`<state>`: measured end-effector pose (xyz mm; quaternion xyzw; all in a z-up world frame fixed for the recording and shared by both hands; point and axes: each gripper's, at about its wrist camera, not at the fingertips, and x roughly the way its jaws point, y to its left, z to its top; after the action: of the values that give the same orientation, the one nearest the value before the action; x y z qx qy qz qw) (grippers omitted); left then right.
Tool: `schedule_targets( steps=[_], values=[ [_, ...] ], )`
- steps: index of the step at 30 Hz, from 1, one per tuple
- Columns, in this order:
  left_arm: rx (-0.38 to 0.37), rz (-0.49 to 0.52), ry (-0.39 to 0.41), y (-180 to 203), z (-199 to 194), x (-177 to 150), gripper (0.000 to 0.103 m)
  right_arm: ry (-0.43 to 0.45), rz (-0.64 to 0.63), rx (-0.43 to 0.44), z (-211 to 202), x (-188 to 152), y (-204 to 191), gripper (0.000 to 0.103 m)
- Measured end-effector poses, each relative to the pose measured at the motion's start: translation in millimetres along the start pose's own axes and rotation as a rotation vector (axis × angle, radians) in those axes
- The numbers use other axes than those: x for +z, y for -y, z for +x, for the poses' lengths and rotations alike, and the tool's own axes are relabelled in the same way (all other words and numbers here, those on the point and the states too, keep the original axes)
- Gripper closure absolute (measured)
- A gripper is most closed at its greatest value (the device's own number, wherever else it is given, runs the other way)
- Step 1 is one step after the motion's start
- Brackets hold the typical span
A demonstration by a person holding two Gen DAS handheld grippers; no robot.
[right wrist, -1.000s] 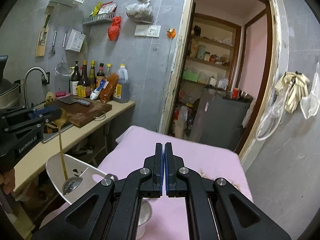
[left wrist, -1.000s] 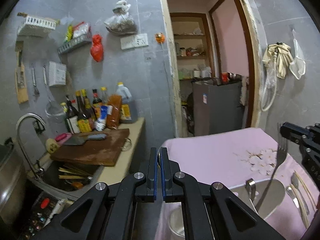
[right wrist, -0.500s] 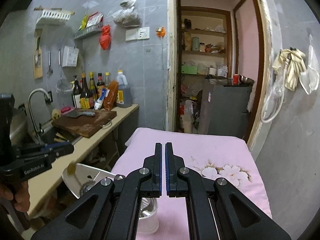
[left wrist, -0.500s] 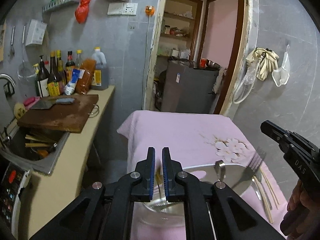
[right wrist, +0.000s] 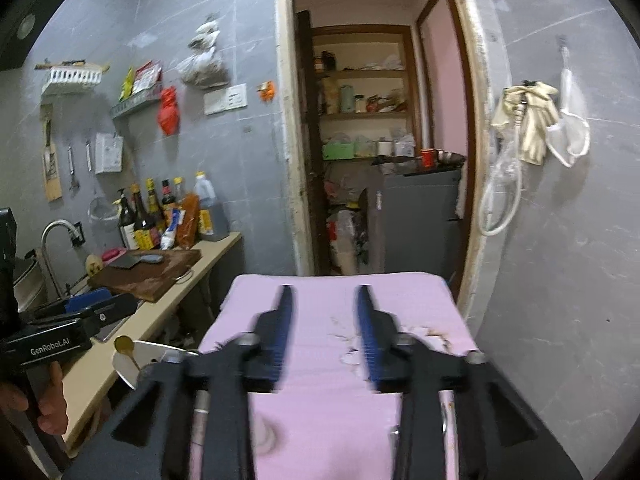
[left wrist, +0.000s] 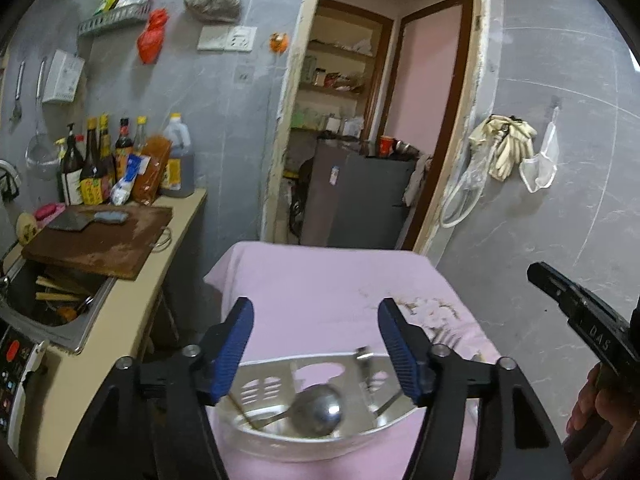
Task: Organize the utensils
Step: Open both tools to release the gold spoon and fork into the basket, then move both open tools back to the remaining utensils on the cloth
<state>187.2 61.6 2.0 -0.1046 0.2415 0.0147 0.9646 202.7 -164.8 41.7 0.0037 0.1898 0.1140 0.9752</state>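
One ladle (left wrist: 318,410) already sits bowl-down in the metal utensil holder (left wrist: 280,368) on the pink-covered counter (left wrist: 320,280), its handle leaning out. Left tool (left wrist: 316,326) hangs over the holder, jaws opening, nothing between them. Right tool (right wrist: 324,320) jaws also opening, empty. Fork (left wrist: 444,338) lies just right of the holder, not yet sorted. Task looks partly done.
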Motion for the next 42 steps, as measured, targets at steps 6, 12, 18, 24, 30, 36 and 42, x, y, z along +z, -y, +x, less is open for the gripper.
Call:
schedule_targets(
  steps=[6, 12, 18, 24, 30, 36, 42],
  values=[
    [-0.024, 0.021, 0.030, 39.1, 0.3, 2.1, 0.020, 0.020, 0.022, -0.048, -16.8, -1.0, 38.5, 0.049],
    [-0.038, 0.063, 0.062, 79.5, 3.0, -2.6, 0.008, 0.040, 0.059, -0.095, -30.4, -3.6, 79.9, 0.018],
    [-0.051, 0.065, 0.095, 114.8, 6.5, -10.2, 0.004, 0.038, 0.068, -0.128, -34.4, -12.0, 119.2, 0.010],
    [-0.074, 0.088, 0.074, 147.7, 20.1, -24.8, 0.003, 0.004, 0.071, -0.152, -24.6, -21.8, 151.4, 0.009],
    [-0.091, 0.099, 0.040, 175.5, 39.4, -42.5, 0.003, -0.041, 0.071, -0.151, -5.8, -37.1, 177.2, 0.009],
    [-0.093, 0.109, -0.026, 189.5, 66.6, -63.6, 0.003, -0.113, 0.096, -0.154, 19.4, -65.6, 199.3, 0.009],
    [-0.100, 0.117, -0.142, 196.0, 98.8, -93.0, 0.005, -0.209, 0.113, -0.149, 50.5, -102.7, 213.5, 0.010]
  ],
)
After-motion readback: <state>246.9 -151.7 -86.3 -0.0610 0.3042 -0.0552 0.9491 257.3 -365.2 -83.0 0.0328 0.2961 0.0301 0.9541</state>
